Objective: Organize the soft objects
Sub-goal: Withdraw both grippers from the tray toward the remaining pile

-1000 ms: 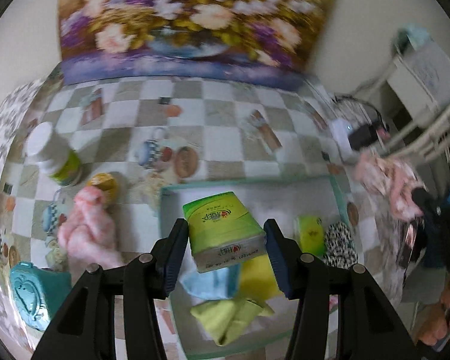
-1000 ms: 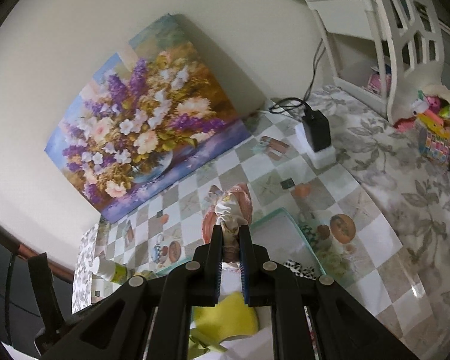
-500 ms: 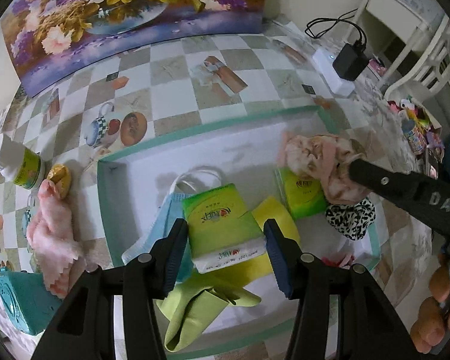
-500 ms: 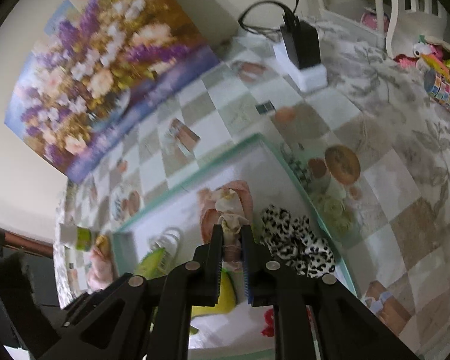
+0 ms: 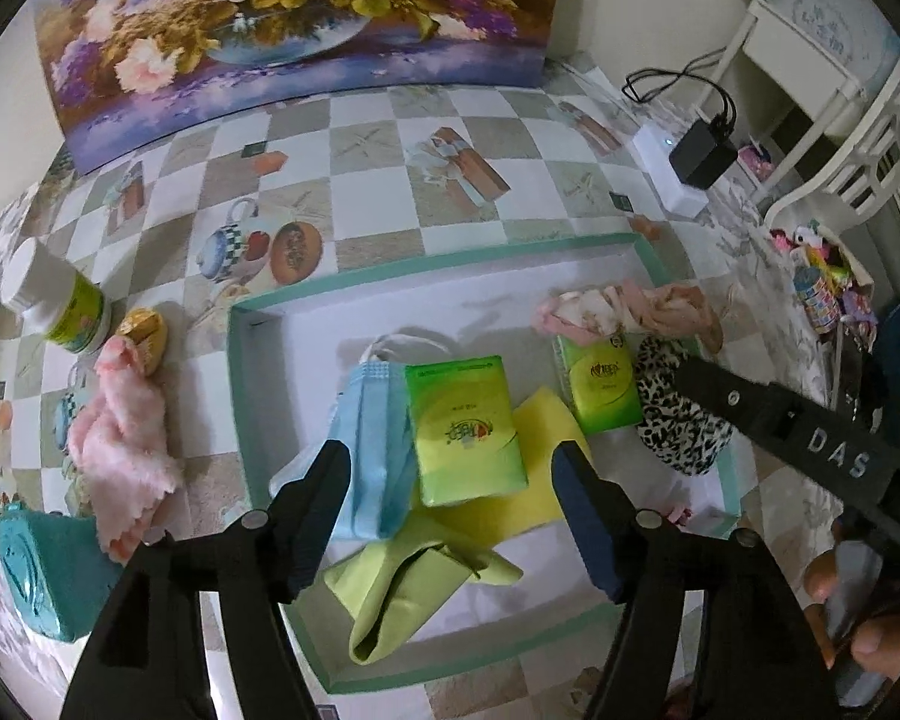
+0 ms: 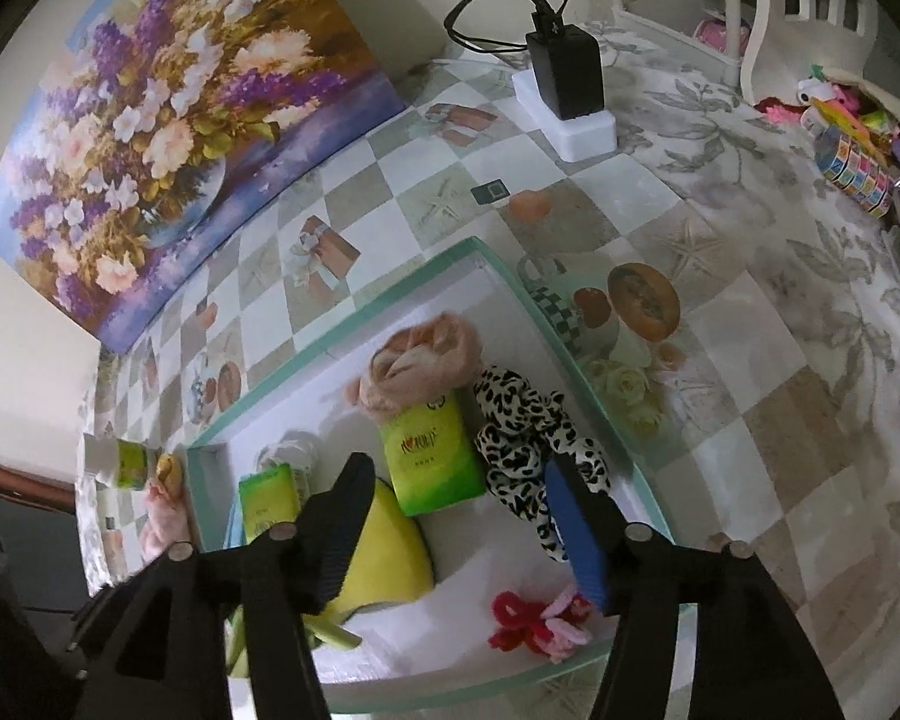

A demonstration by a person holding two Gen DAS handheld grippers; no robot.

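A white tray with a teal rim (image 5: 438, 267) (image 6: 390, 294) holds soft things. My left gripper (image 5: 450, 474) is open above a green tissue pack (image 5: 462, 426) that lies on a blue face mask (image 5: 369, 420) and a yellow cloth (image 5: 540, 456). My right gripper (image 6: 459, 492) is open above a second green tissue pack (image 6: 432, 456). A peach-pink cloth (image 6: 417, 366) (image 5: 630, 309) lies at that pack's far end. A leopard-print scrunchie (image 6: 528, 426) and a red-and-pink hair tie (image 6: 534, 618) lie beside it. A fluffy pink cloth (image 5: 126, 438) lies on the table left of the tray.
A green-labelled white bottle (image 5: 60, 306), a small gold item (image 5: 141, 330) and a teal box (image 5: 42, 564) sit left of the tray. A flower painting (image 5: 294, 18) leans on the wall. A black charger on a white power strip (image 6: 570, 84) stands at the back right.
My left gripper has opened and let the green tissue pack fall on the mask and yellow cloth. My right gripper has opened and left the peach-pink cloth in the tray.
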